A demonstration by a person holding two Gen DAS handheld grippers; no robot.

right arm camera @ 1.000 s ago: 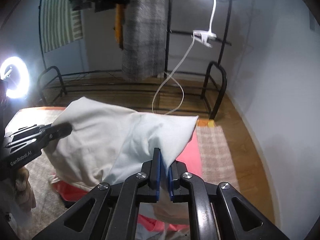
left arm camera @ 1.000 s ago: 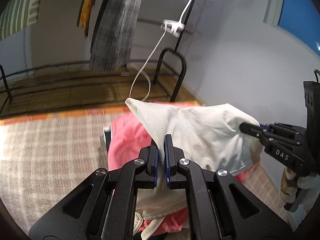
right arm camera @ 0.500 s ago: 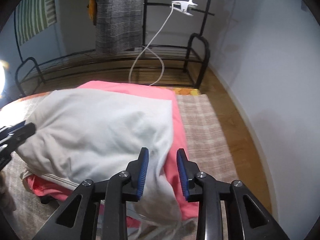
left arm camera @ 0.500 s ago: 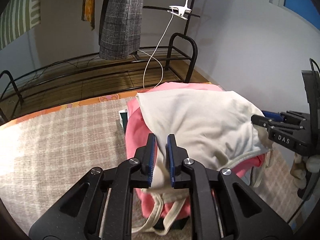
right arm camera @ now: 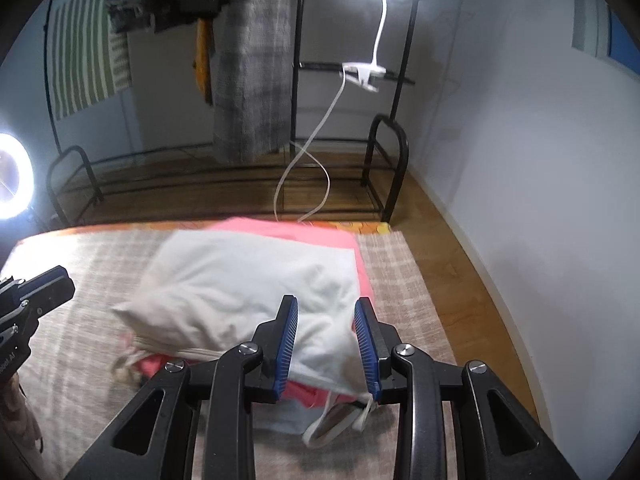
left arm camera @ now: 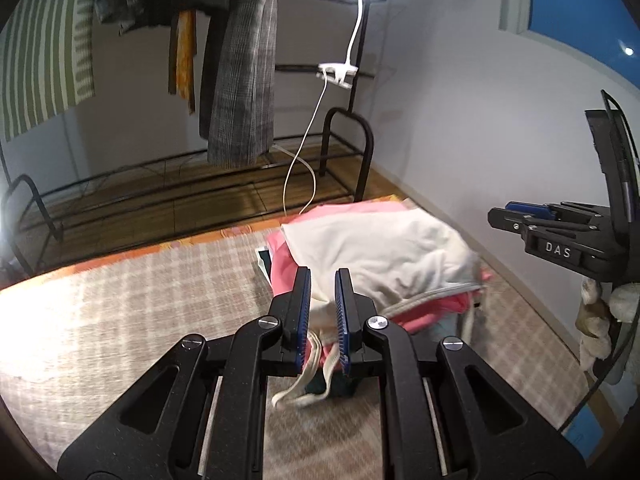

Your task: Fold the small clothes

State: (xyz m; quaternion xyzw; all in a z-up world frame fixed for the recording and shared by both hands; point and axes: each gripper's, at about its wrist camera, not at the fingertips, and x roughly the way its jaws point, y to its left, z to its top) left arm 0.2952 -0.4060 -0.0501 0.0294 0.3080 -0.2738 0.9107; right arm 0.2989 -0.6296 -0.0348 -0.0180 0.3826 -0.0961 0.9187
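Cream garment (left arm camera: pixel 384 256) is lying folded on top of the pink clothes (left arm camera: pixel 282 258), its long axis running across between the two tools; the stack is sitting on the checked mat (left arm camera: pixel 132 304). Left hand-held gripper (left arm camera: pixel 322 312) is hovering narrowly parted at the garment's near edge, gripping nothing; right hand-held gripper (right arm camera: pixel 326 340) is standing wide over the opposite corner.
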